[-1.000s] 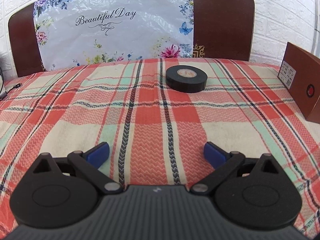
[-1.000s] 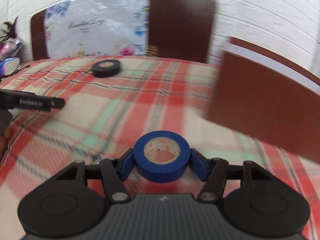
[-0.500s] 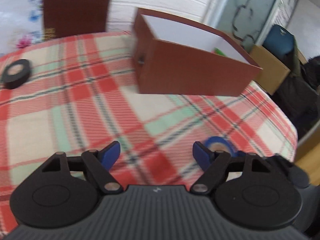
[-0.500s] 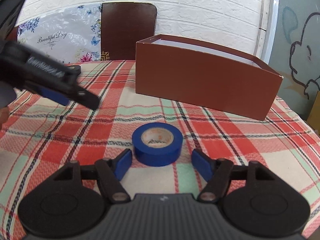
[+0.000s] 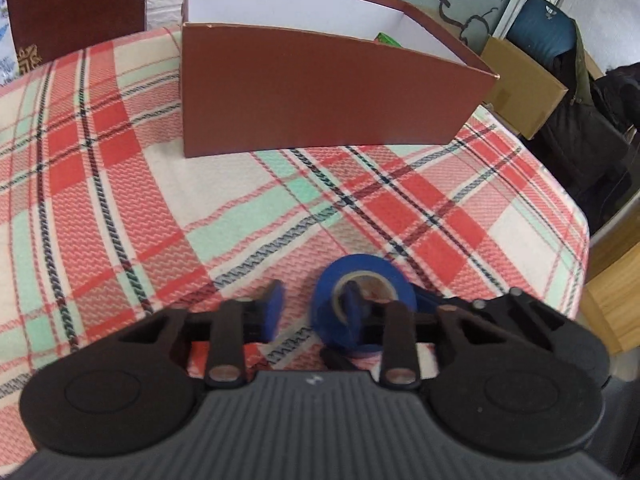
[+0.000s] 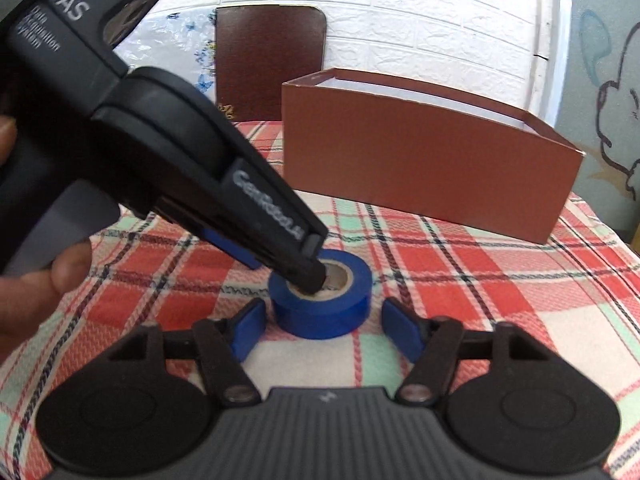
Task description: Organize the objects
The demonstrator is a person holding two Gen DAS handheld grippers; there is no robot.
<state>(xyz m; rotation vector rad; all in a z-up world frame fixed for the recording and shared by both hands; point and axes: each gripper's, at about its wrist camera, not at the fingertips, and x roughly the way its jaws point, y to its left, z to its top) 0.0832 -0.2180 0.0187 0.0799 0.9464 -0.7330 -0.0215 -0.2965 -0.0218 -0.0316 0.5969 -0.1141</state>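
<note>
Whereas a second ago the right gripper (image 6: 324, 330) held the blue tape roll (image 6: 344, 312) clamped and clear of the table, the roll now lies flat on the plaid tablecloth (image 5: 120, 200), near the front edge. The brown box (image 6: 420, 168) stands beyond it, well apart.

The right jaws are closing with the roll between them, but neither pad presses on it.

The left gripper (image 5: 313, 306), which earlier faced a black roll at the far side with its jaws wide apart, has swung across to the blue roll. Its jaws are drawn together, one finger down in the core and the other outside the wall. A sliver of cloth shows beside the outer pad, so a firm grip is not confirmed.

Assessment: a handover from right to left appears under way, and the roll is not yet boxed.
</note>
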